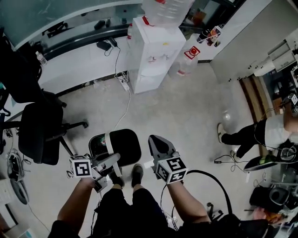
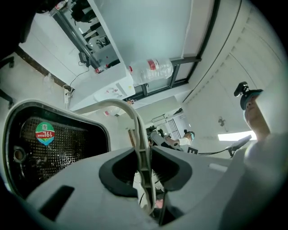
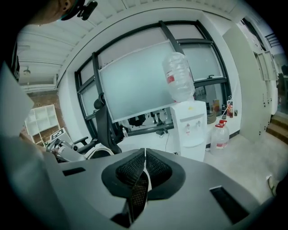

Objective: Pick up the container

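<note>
Left tongs [image 1: 114, 161] are clenched on the white handle [image 1: 110, 143] of the container [image 1: 125, 147]. In the left gripper view the handle [image 2: 135, 121] runs as a thin strip straight between the two black pads of the tongs [image 2: 143, 155], with both pads pressing on it. The container is black with a pale rim and hangs from that handle, up off the floor [image 1: 186, 111], just ahead of the person's shoes [image 1: 137, 174] and between the two tongs in the head view. In the left gripper view the container [image 2: 67, 157] sits to the left of the handle, its mesh inside facing the camera, with a round green sticker [image 2: 45, 133] on the mesh. Right tongs [image 1: 154, 139] are clenched, pads meeting at the tip in the right gripper view [image 3: 145, 155]. A dotted black strip shows low in the gap, and it cannot be told whether it is part of a pad. No part of the container shows between these pads; these tongs sit just right of its rim and apart from it. A white water dispenser [image 1: 153, 56] with a bottle [image 1: 165, 9] on top stands further off against the wall, a jug [image 1: 186, 67] beside it on the floor. A black office chair [image 1: 39, 130] is at the left. Another person [image 1: 260, 132] crouches at the right edge.
</note>
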The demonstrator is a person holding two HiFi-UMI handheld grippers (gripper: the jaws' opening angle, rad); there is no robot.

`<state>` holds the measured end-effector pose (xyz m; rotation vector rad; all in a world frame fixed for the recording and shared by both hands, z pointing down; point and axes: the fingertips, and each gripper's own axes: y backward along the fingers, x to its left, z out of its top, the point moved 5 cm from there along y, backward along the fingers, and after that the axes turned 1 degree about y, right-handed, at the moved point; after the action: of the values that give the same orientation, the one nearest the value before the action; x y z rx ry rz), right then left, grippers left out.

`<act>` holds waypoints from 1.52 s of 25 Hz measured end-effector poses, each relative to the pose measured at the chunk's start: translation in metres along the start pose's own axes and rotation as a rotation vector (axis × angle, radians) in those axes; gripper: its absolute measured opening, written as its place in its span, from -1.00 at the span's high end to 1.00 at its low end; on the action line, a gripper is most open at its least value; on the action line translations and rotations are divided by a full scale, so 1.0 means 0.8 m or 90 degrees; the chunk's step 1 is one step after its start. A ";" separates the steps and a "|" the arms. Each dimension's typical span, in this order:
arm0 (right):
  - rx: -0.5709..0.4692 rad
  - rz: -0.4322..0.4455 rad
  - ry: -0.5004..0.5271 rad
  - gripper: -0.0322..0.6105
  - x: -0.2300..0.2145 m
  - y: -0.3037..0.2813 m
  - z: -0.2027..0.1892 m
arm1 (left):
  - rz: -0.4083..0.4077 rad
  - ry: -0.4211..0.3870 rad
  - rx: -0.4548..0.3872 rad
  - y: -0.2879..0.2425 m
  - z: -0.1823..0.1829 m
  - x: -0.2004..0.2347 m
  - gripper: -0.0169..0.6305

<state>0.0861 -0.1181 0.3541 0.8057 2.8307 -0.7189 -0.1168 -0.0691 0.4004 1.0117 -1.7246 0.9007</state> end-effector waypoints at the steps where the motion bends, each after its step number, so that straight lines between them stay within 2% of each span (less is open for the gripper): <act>1: -0.003 0.002 0.004 0.85 0.005 0.006 0.010 | -0.001 0.000 -0.003 0.004 0.000 -0.013 0.67; 7: -0.033 0.007 0.022 0.87 0.023 0.042 0.071 | -0.027 -0.010 -0.012 0.011 0.004 -0.079 0.67; 17: -0.073 0.000 0.041 0.87 0.043 0.103 0.140 | -0.068 -0.026 -0.022 0.032 -0.001 -0.172 0.66; 22: -0.088 -0.004 0.055 0.87 0.050 0.118 0.160 | -0.056 -0.028 -0.023 0.039 0.001 -0.191 0.66; 28: -0.104 -0.011 0.047 0.88 0.055 0.136 0.165 | -0.089 -0.025 -0.029 0.043 -0.005 -0.218 0.66; 33: -0.110 -0.010 0.057 0.88 0.063 0.140 0.173 | -0.075 -0.038 -0.014 0.043 -0.016 -0.222 0.66; 38: -0.115 -0.008 0.059 0.88 0.064 0.142 0.174 | -0.086 -0.037 -0.023 0.041 -0.014 -0.226 0.65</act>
<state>0.0988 -0.0747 0.1728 0.8130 2.9307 -0.4290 -0.0983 -0.0030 0.2301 1.1265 -1.6921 0.7579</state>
